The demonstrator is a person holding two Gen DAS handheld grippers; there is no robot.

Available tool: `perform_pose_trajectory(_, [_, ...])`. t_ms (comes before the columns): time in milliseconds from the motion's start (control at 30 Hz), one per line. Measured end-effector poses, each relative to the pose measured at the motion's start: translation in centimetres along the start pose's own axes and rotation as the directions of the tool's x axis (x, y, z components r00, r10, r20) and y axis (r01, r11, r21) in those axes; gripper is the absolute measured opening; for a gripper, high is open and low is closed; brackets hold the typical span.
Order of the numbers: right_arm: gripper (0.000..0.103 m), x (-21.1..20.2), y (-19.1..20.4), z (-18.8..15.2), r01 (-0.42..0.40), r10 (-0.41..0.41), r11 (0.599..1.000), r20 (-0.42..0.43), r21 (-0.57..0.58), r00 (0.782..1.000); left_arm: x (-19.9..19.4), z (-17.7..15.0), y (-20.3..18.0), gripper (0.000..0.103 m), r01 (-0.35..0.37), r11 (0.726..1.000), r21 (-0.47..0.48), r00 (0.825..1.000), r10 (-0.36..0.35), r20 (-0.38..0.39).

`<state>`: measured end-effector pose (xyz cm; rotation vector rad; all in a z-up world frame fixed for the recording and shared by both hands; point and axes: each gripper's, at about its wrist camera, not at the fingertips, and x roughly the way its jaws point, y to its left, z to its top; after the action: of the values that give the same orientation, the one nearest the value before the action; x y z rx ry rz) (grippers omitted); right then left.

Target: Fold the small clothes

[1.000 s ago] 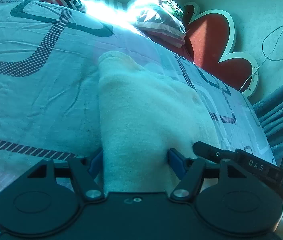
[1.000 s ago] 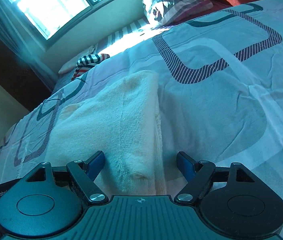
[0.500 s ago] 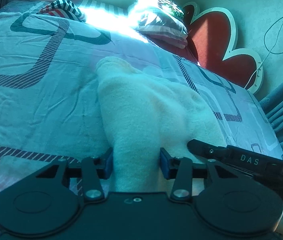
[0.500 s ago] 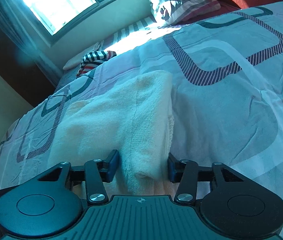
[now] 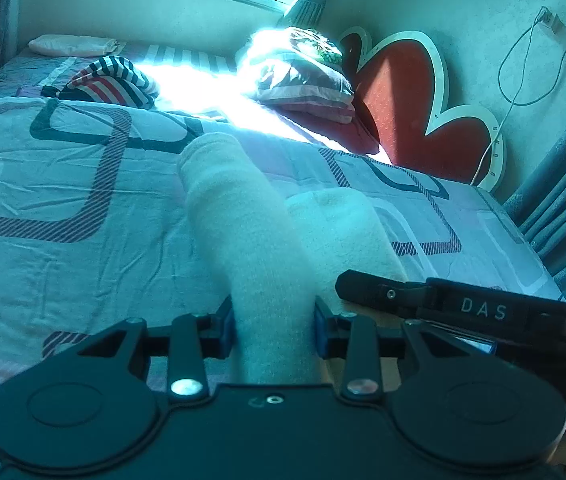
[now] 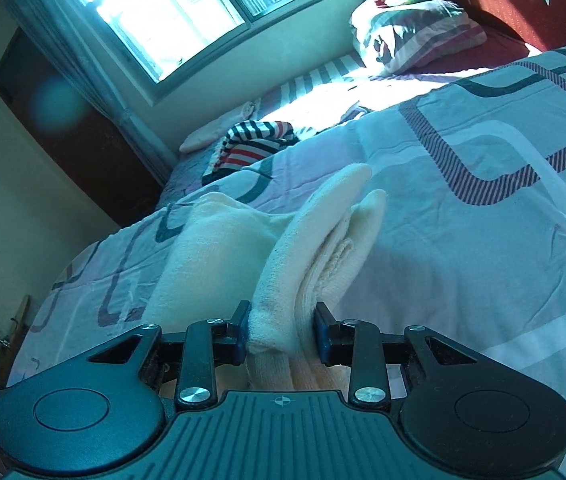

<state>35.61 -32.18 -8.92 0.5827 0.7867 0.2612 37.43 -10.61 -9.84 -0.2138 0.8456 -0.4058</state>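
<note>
A cream knitted garment (image 5: pixel 243 220) lies on the patterned bedspread (image 5: pixel 63 200), its near end raised off the bed. In the left wrist view my left gripper (image 5: pixel 274 322) has one bunched edge of it between its blue pads, the jaws closing and pressing on the cloth. In the right wrist view my right gripper (image 6: pixel 283 332) pinches the other near edge of the cream garment (image 6: pixel 315 240), where several folded layers show, its jaws closing too. The right gripper's black body (image 5: pixel 483 308) appears close by at the right of the left wrist view.
A striped red, white and dark garment (image 5: pixel 115 84) and a pale pink folded cloth (image 5: pixel 71 44) lie at the far side of the bed. A pillow (image 5: pixel 303 76) rests against the red heart-shaped headboard (image 5: pixel 403 92). A window (image 6: pixel 171 12) is behind the bed.
Both grippers have shut from wide open onto the garment's near edge and risen. The cloth, flat a second ago, is now bunched and lifted at the near end.
</note>
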Motion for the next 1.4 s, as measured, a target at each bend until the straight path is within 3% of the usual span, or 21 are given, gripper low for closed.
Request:
perform_pose_trajectory(300, [0.032,1.9,8.3,-1.5,-0.085,0.085,0.995,0.001,-0.049,0.996,-6.2,0.7,5.3,0.034,-0.04,0.999,-0.014,0.997,0.04,0.061])
perform_pose_trajectory(767, [0.032,11.5,24.1,-8.3,-0.091,0.092,0.993,0.0,-0.074,0.996,-13.8,1.8,22.4,0.034,-0.063,0.998,-0.027,0.994,0.065,0.086])
perform_pose_trajectory(1033, [0.031,17.7,27.5,-10.4,-0.04,0.038,0.994,-0.018,-0.107,0.999,-13.8,1.7,30.3,0.034,-0.111,0.991,-0.078,0.987,0.119,0.105])
perform_pose_trajectory(1067, [0.026,18.2,27.1,-10.7,-0.021,0.019,0.994,-0.022,-0.108,1.0,-13.4,1.3,31.3,0.035,-0.131,0.987,-0.096,0.986,0.14,0.094])
perform_pose_trajectory(1133, [0.021,19.0,25.9,-10.9,0.018,-0.022,0.995,-0.037,-0.094,0.999,-12.5,0.3,33.3,0.039,-0.173,0.975,-0.137,0.981,0.183,0.062])
perform_pose_trajectory(1167, [0.021,19.2,25.1,-11.1,0.034,-0.039,0.996,-0.055,-0.082,0.998,-12.3,-0.5,34.7,0.045,-0.177,0.97,-0.166,0.981,0.188,0.048])
perform_pose_trajectory(1200, [0.021,19.5,24.6,-11.2,0.036,-0.042,0.996,-0.07,-0.076,0.997,-12.3,-1.1,35.5,0.06,-0.167,0.967,-0.193,0.983,0.179,0.048])
perform_pose_trajectory(1267, [0.022,19.4,23.8,-11.0,0.03,-0.035,0.998,-0.088,-0.062,0.995,-12.5,-1.4,36.3,0.067,-0.16,0.965,-0.208,0.983,0.175,0.056])
perform_pose_trajectory(1333, [0.031,19.2,23.9,-10.5,0.013,-0.016,0.999,-0.088,-0.044,0.996,-13.0,-1.2,36.2,0.067,-0.167,0.965,-0.2,0.982,0.181,0.054])
perform_pose_trajectory(1400, [0.054,18.8,24.3,-10.0,-0.011,0.008,0.999,-0.069,-0.04,0.998,-13.8,-0.7,35.8,0.065,-0.18,0.963,-0.202,0.977,0.198,0.077])
